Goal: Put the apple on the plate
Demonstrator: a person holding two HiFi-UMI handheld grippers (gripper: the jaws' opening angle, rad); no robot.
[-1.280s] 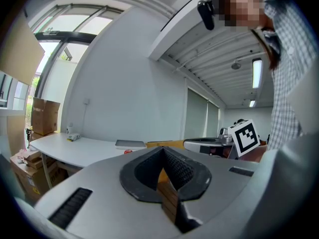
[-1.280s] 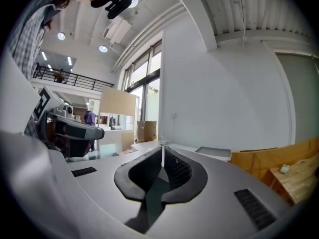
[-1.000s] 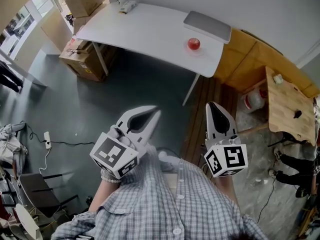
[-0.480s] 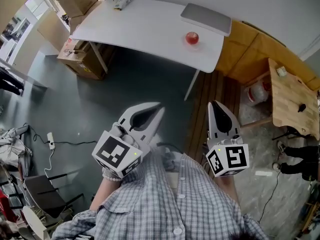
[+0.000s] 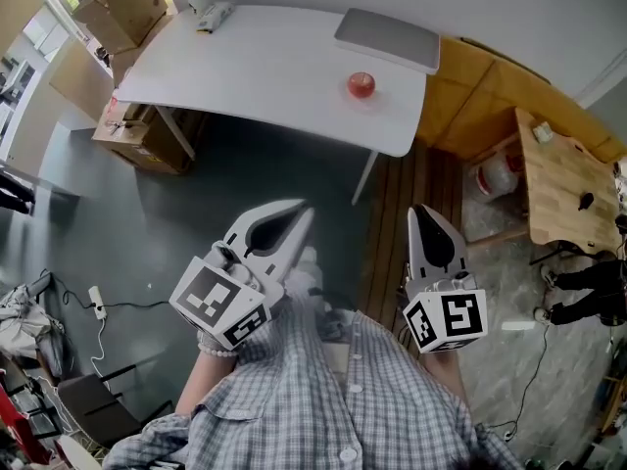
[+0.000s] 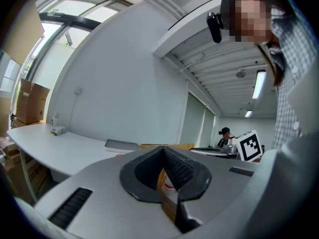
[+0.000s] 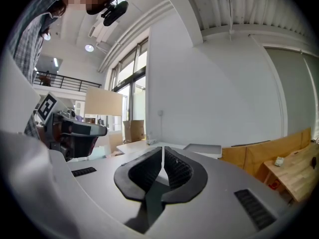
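Approach stage: left gripper [image 5: 302, 215] & right gripper [image 5: 417, 211] both closed tight, empty; apple [image 5: 361, 84] on table [image 5: 255, 67] well away, so next probably needs walking closer.

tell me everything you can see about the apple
The apple is small, round and red, with a paler glint on top. It sits on the white table near its right end, just in front of a flat grey slab. A faint pale disc seems to lie under it, maybe a plate; too small to tell. No tool touches it: the left tool and right tool are far off by the person's body, both shut.
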